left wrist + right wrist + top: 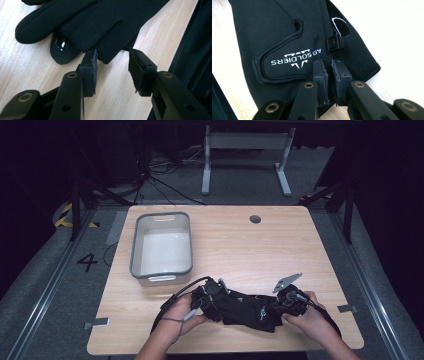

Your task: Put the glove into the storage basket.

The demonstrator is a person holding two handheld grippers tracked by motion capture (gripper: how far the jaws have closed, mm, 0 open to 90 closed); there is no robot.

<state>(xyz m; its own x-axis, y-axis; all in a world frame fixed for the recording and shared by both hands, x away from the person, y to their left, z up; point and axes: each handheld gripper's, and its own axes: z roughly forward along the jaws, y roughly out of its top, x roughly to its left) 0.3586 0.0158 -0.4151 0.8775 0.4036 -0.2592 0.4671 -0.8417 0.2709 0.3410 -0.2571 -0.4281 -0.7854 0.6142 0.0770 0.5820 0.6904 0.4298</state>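
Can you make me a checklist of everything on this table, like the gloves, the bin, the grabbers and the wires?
Surface: wooden table, pale grain, round hole near its far edge.
Job's things: black gloves lying flat at the near edge; white lettering on one cuff.
Clutter: grey bin on the table's left, looks empty.
Grippers: left hand-held gripper open, glove edge between its jaws; right hand-held gripper shut on the glove cuff.
Cables: black cable looping from the left gripper; more wires on the floor beyond.
Surroundings: grey carpet, white desk frame, floor number 4.
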